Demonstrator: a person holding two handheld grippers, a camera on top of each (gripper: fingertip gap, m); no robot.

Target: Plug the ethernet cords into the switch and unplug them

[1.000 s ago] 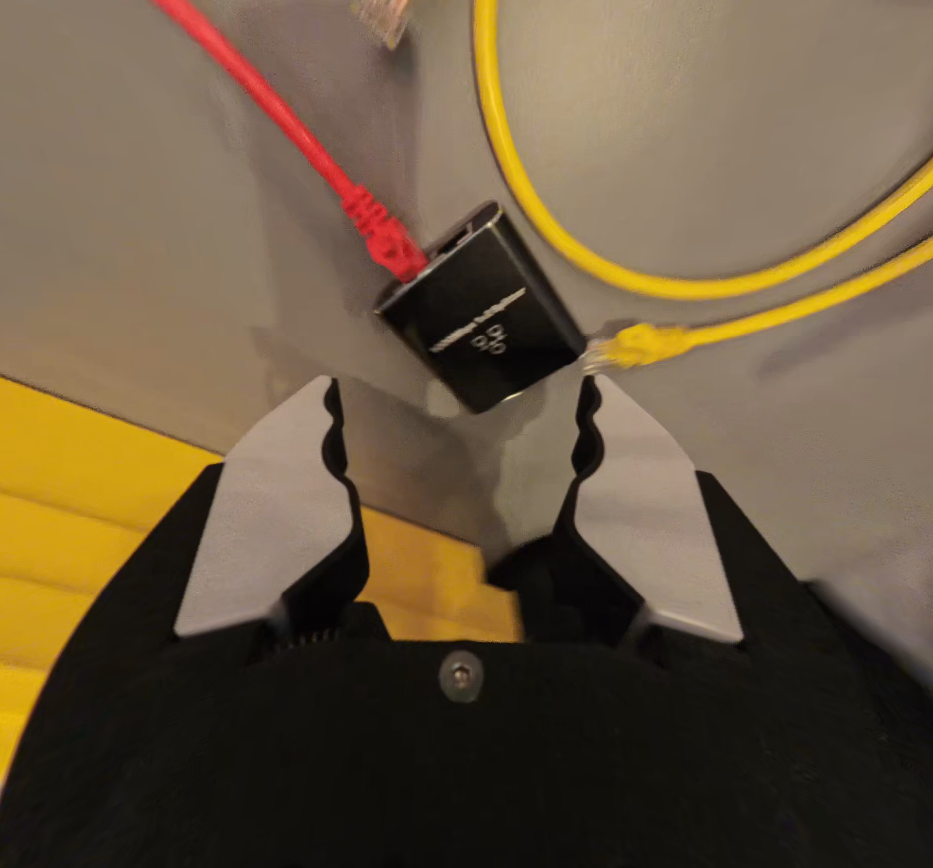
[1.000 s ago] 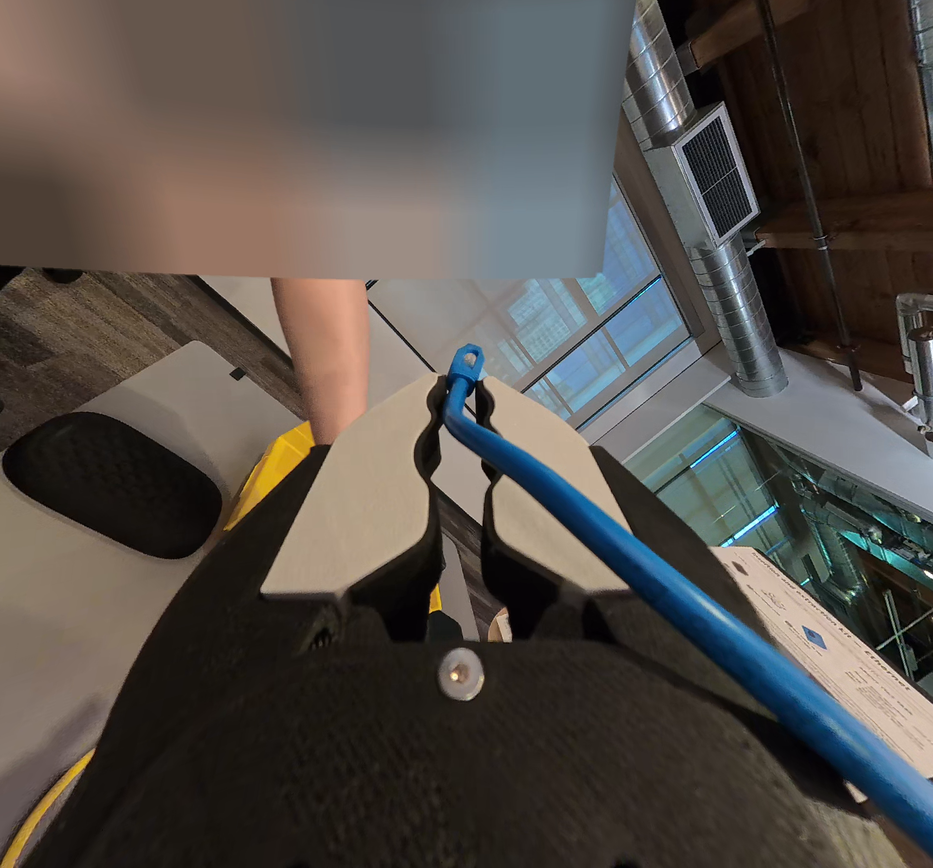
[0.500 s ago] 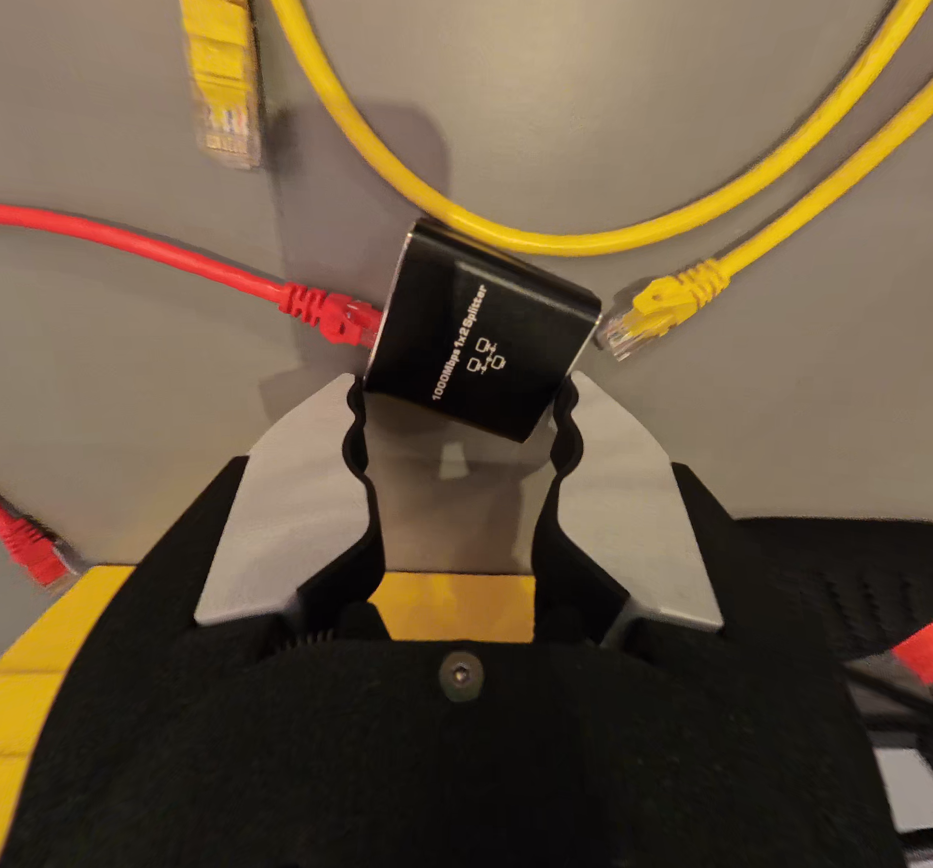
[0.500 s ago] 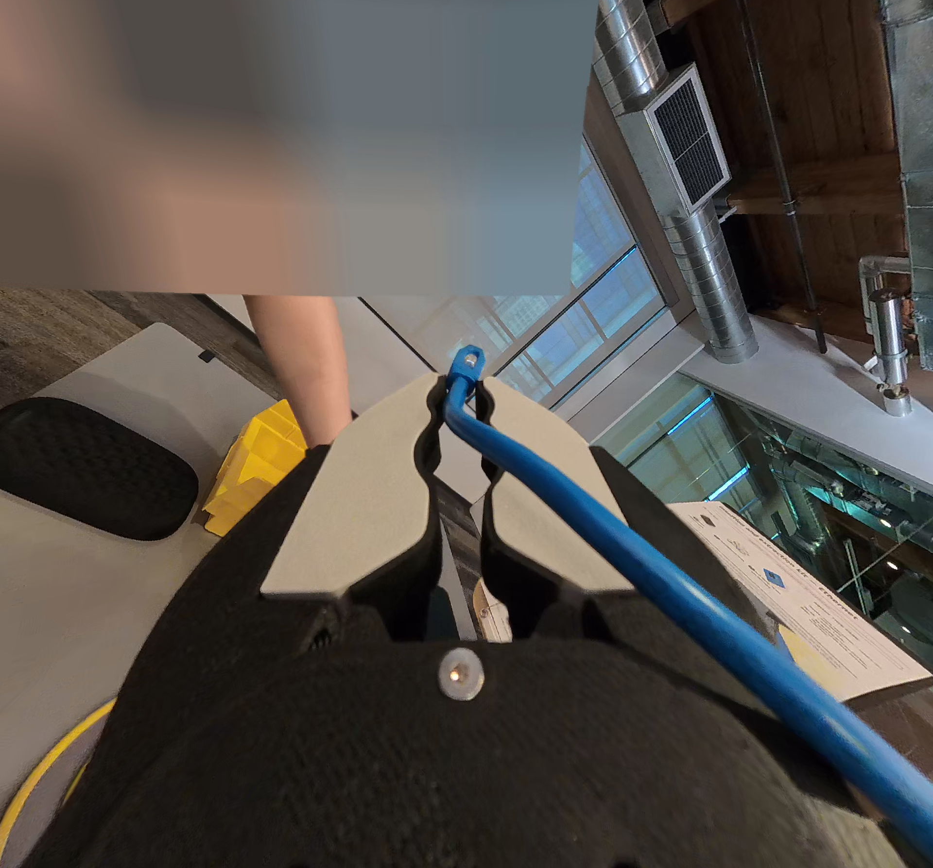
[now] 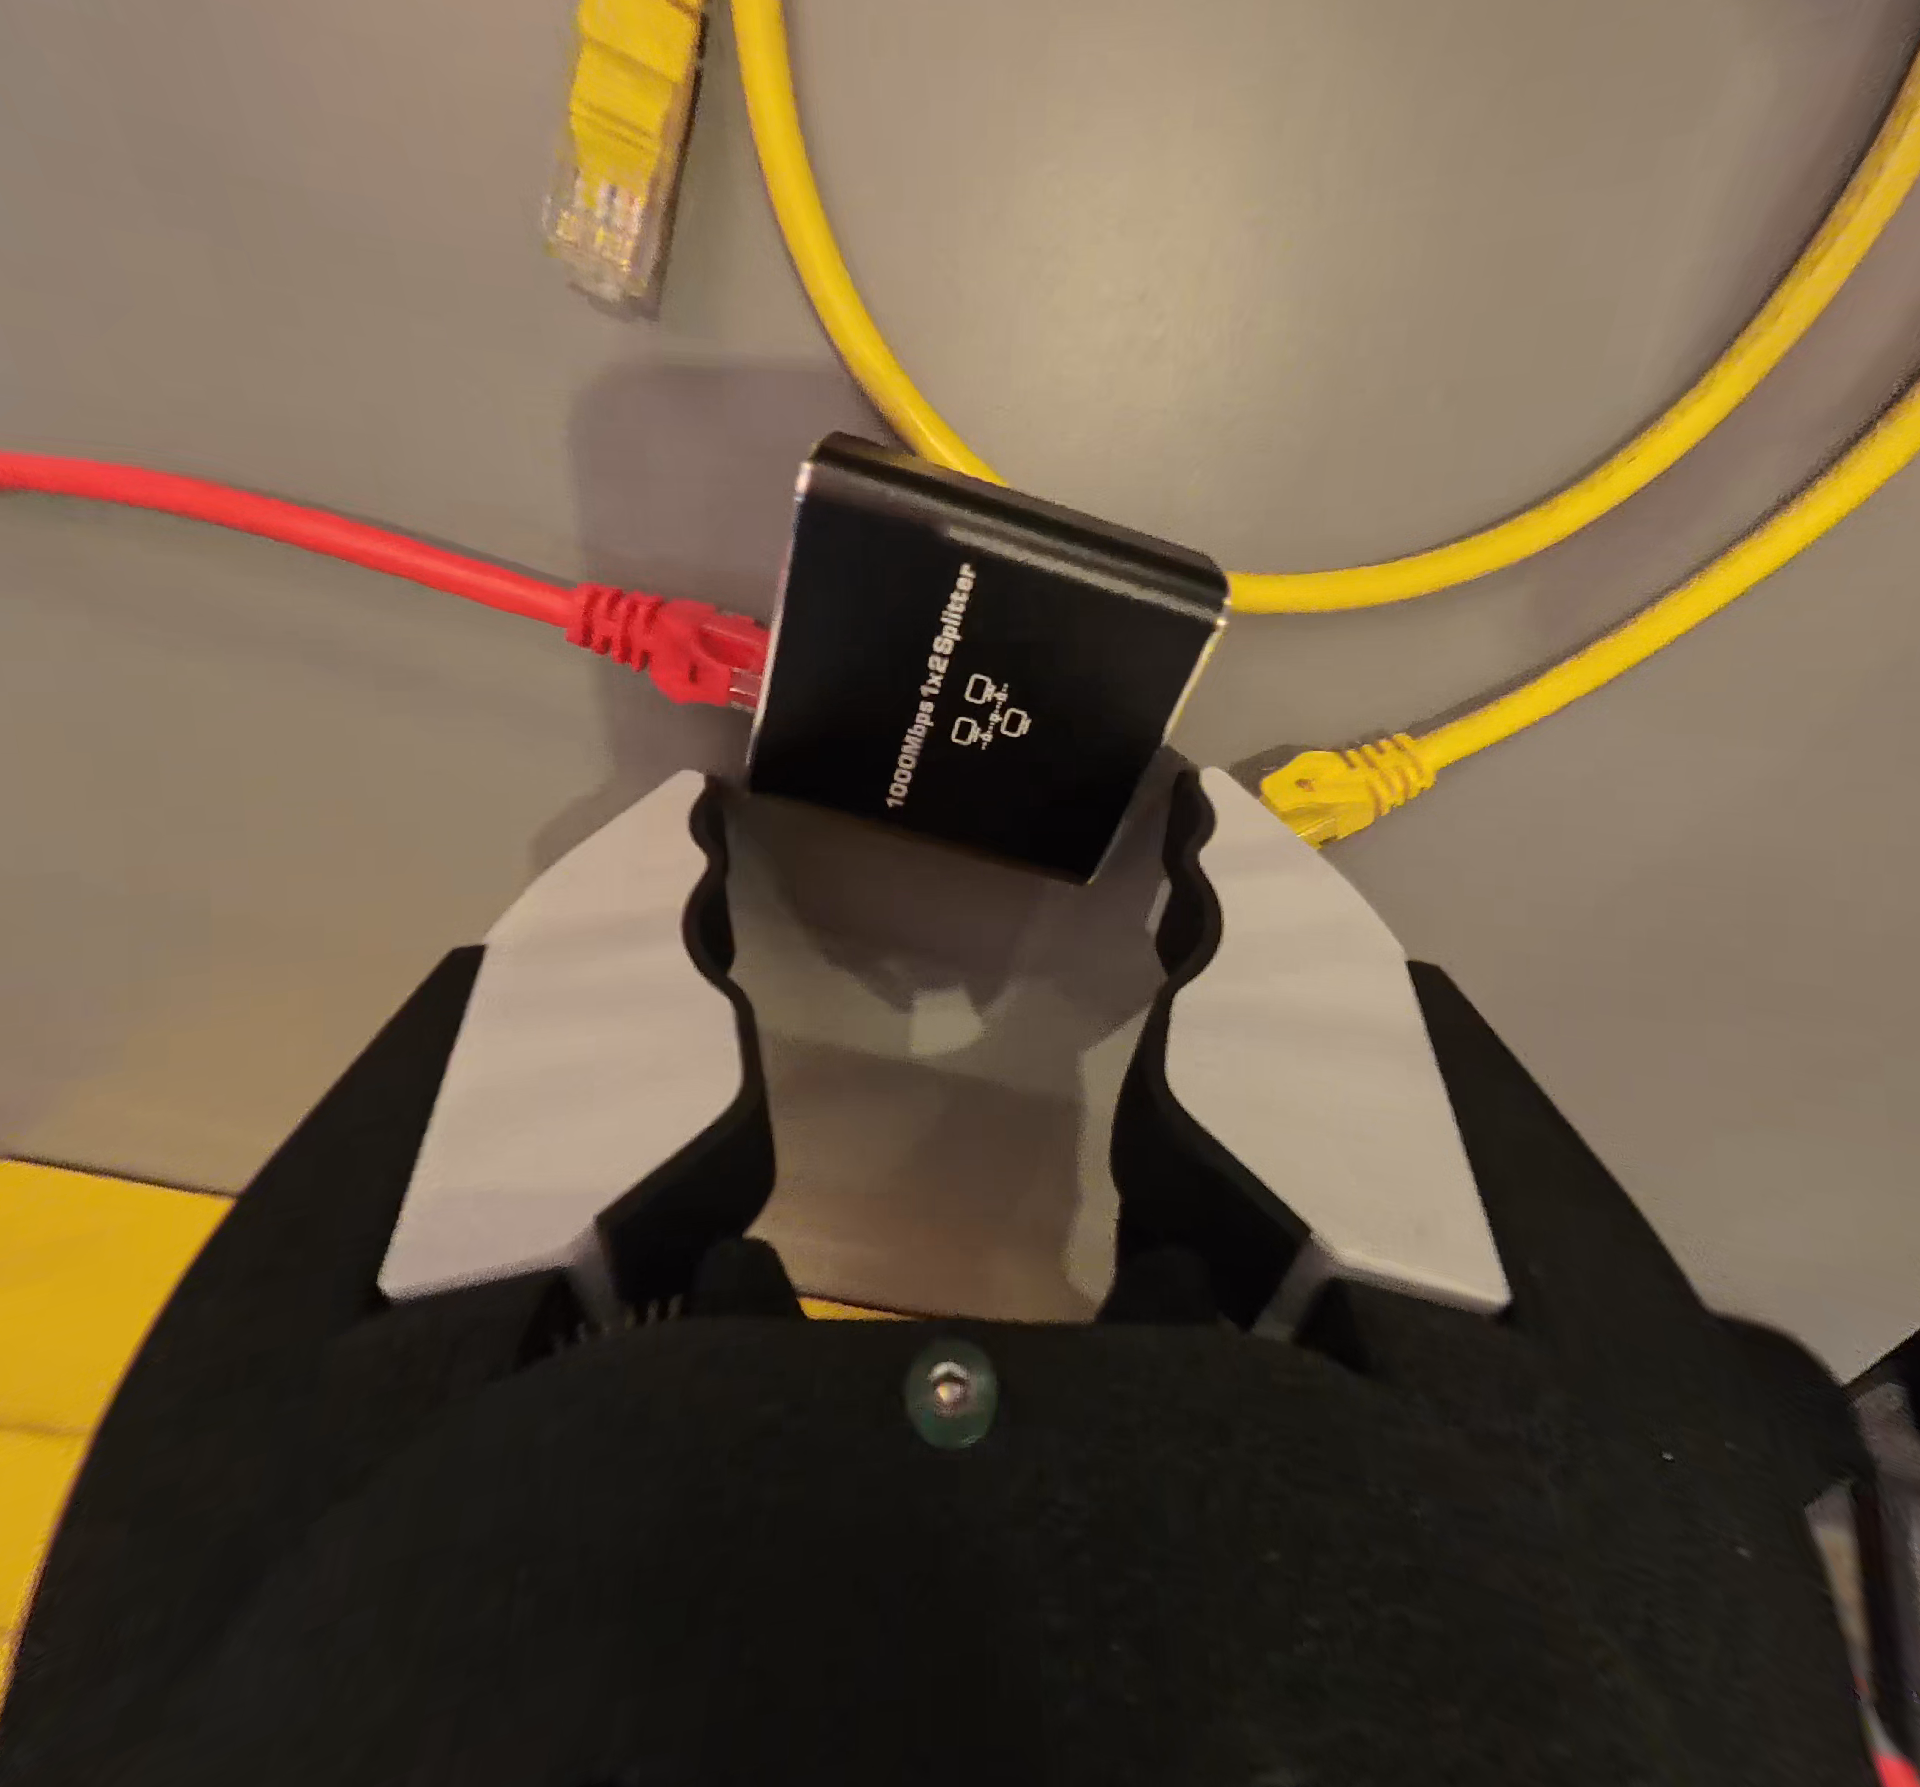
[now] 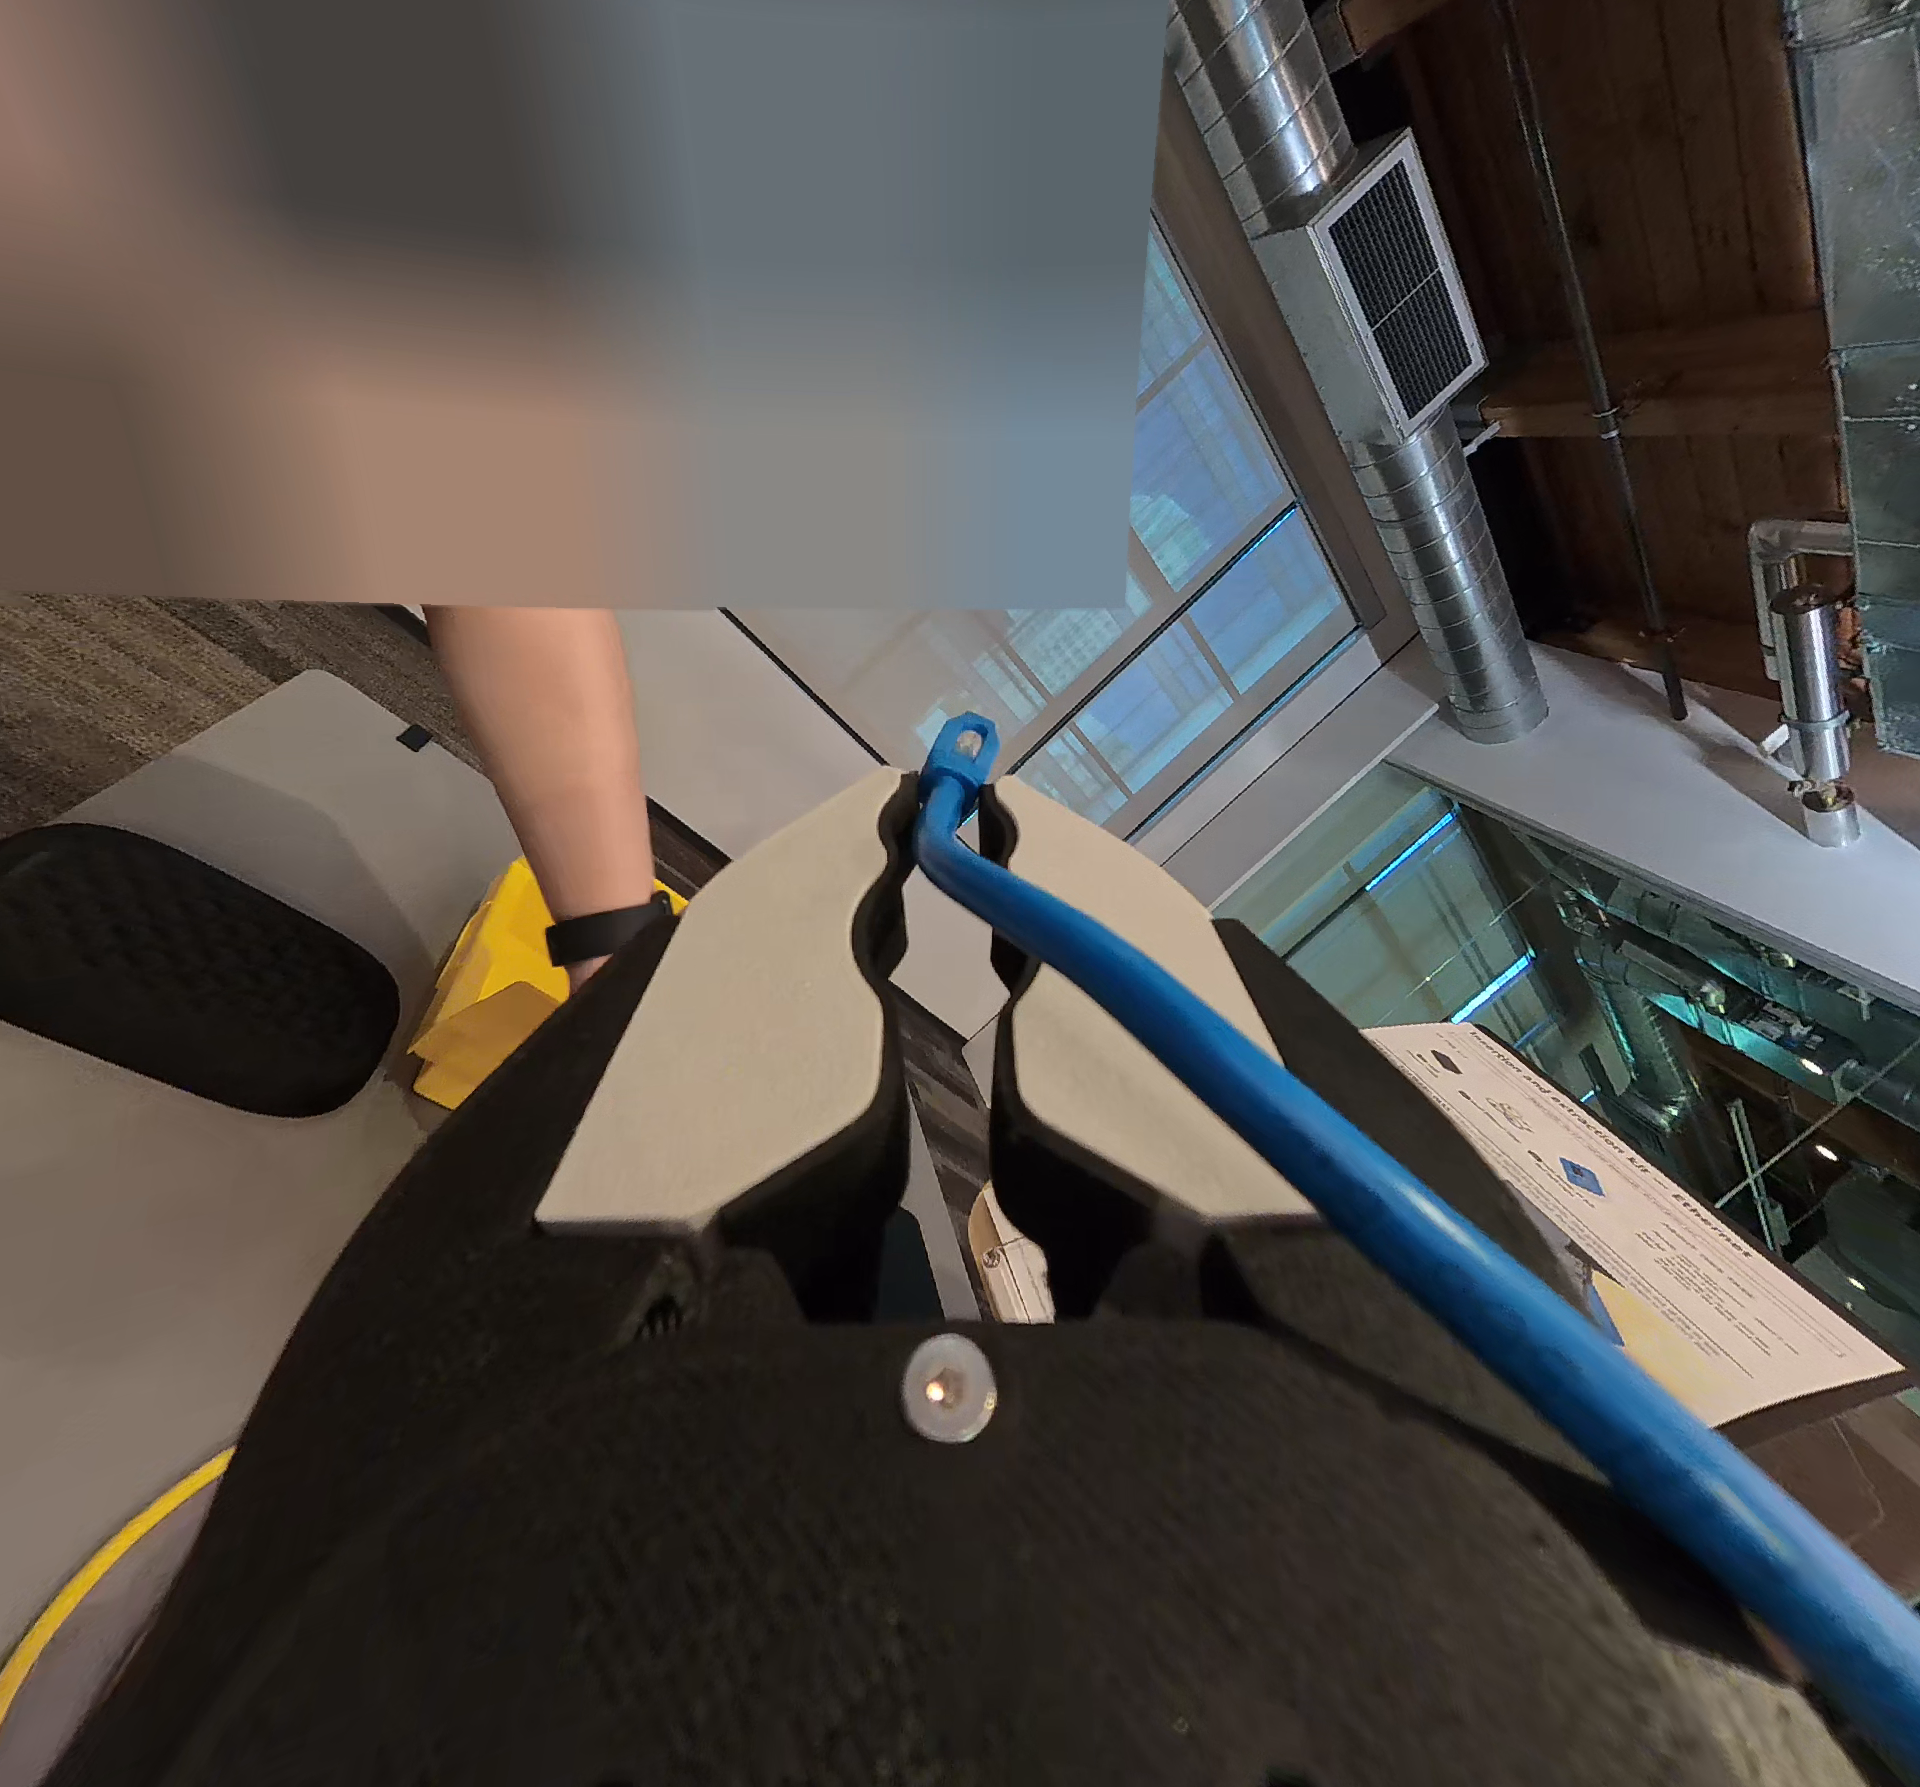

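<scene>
My left tongs (image 5: 945, 802) sit spread around the black switch (image 5: 987, 688), right tongs (image 6: 948, 802) clamped on the blue cord (image 6: 1247, 1093).

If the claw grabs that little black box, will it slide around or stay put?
The black box looks small and glossy, so it would probably slide easily on the smooth grey table if nudged. The red cable plugged into its side may tug or swivel it. The left gripper is open with the box's near edge between its fingertips, so squeezing should steady it.
</scene>
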